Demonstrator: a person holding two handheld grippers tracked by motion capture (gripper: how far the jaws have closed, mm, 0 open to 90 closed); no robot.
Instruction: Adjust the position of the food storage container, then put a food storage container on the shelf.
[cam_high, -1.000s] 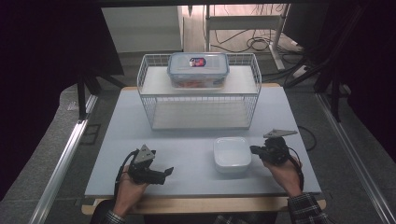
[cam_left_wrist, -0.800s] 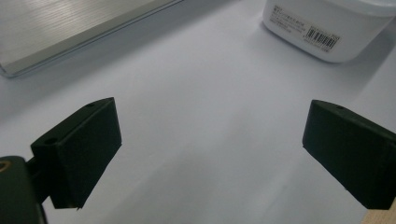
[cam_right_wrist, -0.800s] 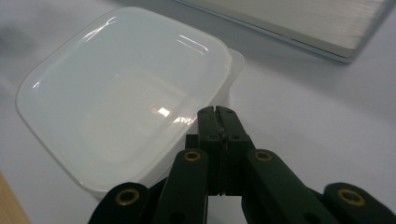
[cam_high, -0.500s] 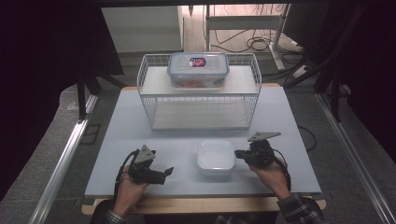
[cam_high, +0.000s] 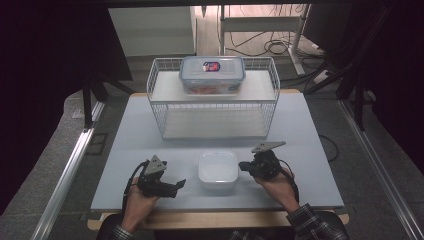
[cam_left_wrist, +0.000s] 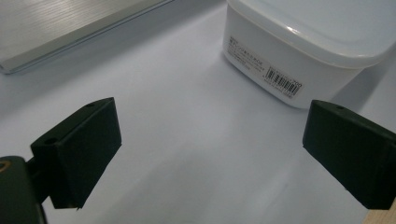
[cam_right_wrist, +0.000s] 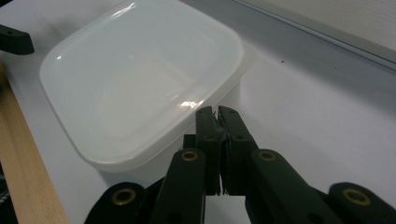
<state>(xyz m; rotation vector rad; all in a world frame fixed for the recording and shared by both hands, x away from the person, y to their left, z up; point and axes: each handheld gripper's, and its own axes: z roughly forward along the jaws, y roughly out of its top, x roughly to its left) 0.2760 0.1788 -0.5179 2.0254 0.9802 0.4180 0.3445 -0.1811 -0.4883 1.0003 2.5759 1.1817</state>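
Note:
A white lidded plastic container (cam_high: 218, 170) (cam_left_wrist: 299, 42) (cam_right_wrist: 140, 79) sits on the pale table near its front edge, between my two grippers. My right gripper (cam_high: 241, 166) (cam_right_wrist: 217, 114) is shut, with nothing between its jaws. Its tips rest against the container's right side, just under the lid's rim. To the container's left my left gripper (cam_high: 177, 184) (cam_left_wrist: 210, 154) lies low over the table, jaws wide open and empty. It points toward the container, a short way off. One of its jaws (cam_right_wrist: 14, 39) shows beyond the container in the right gripper view.
A white wire rack (cam_high: 215, 100) stands at the back of the table (cam_high: 125, 145). A clear food box with a blue-rimmed lid (cam_high: 212, 75) sits on its upper shelf. A wooden strip (cam_right_wrist: 23, 154) runs along the table's front edge.
The white container has slid left from the right side toward the table's middle, with my shut right gripper moving left against it. My left gripper has stayed put.

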